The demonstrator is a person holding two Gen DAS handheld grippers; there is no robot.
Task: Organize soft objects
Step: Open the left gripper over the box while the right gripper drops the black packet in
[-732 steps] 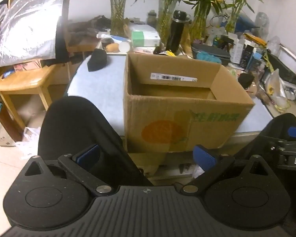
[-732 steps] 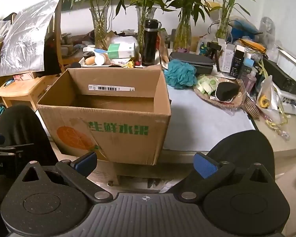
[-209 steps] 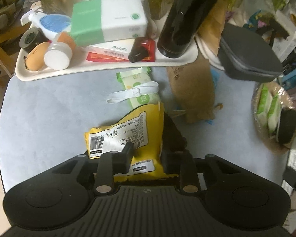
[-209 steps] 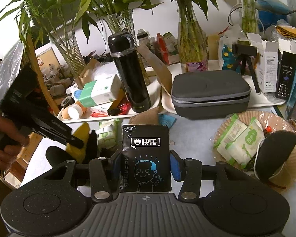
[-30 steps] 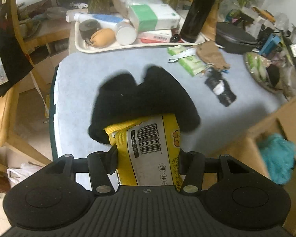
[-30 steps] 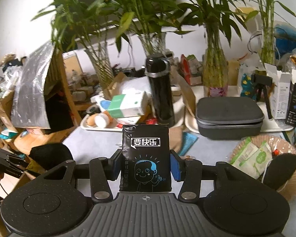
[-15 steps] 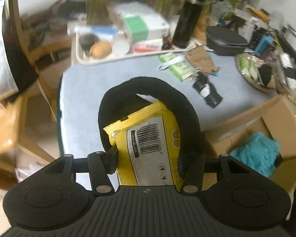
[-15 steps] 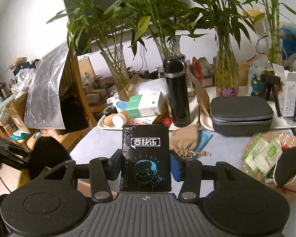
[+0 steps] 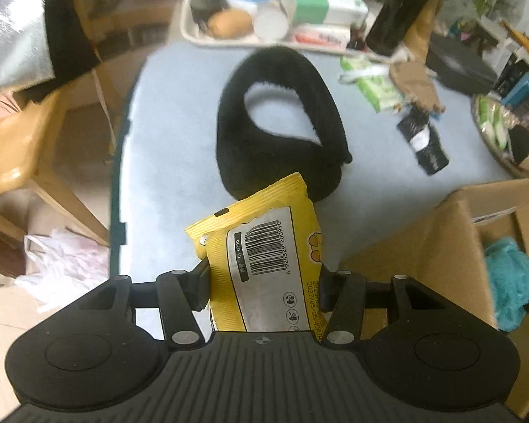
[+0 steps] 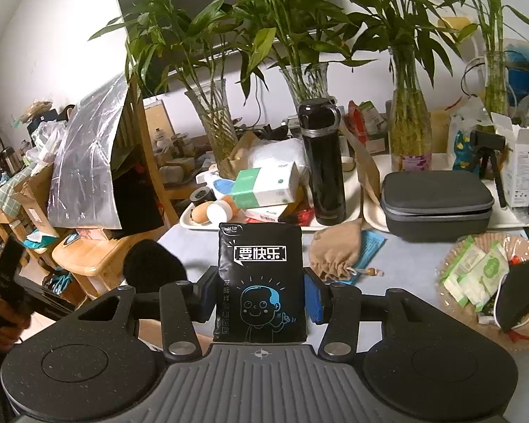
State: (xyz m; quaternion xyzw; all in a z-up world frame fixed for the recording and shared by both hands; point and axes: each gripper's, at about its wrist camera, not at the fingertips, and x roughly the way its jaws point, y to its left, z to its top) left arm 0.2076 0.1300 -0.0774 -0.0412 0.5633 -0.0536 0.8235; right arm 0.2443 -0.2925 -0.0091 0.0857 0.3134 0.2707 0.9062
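Note:
In the left wrist view my left gripper (image 9: 261, 282) is shut on a yellow snack packet (image 9: 264, 253) with a barcode label. A black fuzzy loop (image 9: 282, 162) reaches out from behind the packet over the pale blue table (image 9: 172, 134); whether the fingers also pinch it is hidden. Low at the right stands the open cardboard box (image 9: 441, 253), with a teal puff (image 9: 511, 282) inside. My right gripper (image 10: 261, 292) is shut on a black packet (image 10: 261, 275) with a cartoon face, held upright above the table. Far left in that view, a hand (image 10: 0, 317) holds the left gripper, with the black loop (image 10: 151, 264) at its tip.
A white tray (image 9: 194, 37) at the table's back holds a tissue box (image 10: 264, 187) and a black flask (image 10: 322, 162). A tan pouch (image 10: 335, 250), a grey case (image 10: 437, 197) and a woven basket (image 10: 525, 246) of wipes sit right. A wooden stool (image 9: 17, 148) stands left.
The left gripper tilted and shifted; the black loop swung out from around the yellow packet to beyond it. The right gripper drifted a little sideways early on. Both grips are unchanged.

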